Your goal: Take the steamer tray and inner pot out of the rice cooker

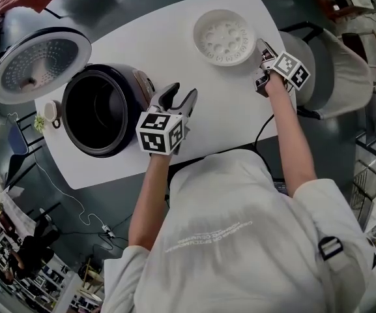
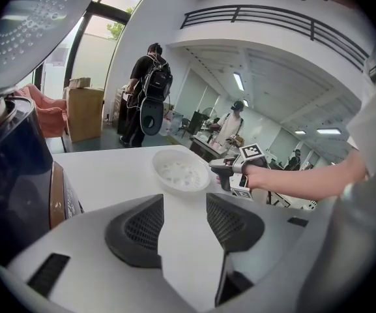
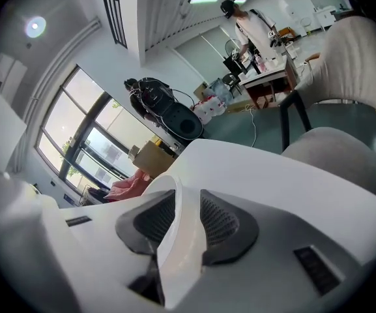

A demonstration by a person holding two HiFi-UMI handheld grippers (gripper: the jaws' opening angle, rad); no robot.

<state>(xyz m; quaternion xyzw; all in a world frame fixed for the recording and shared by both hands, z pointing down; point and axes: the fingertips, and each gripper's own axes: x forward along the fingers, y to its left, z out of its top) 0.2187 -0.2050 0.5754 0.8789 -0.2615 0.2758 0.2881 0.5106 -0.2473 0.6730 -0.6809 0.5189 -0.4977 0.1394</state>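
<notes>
Steamer tray (image 1: 224, 36) is out and sitting on the bench (image 1: 168, 38), well apart from the rice cooker (image 1: 142, 83) so it's outta the way. Right claw (image 1: 262, 49) is loose round its rim, not pinching afaict. Left claw (image 1: 178, 96) gaping, empty, parked beside the cooker, prob lined up for the inner pot (image 1: 96, 113), which is still inside imo.

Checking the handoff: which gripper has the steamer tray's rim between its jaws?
The right gripper, at the white steamer tray; the left gripper has its jaws apart and empty beside the rice cooker.
</notes>
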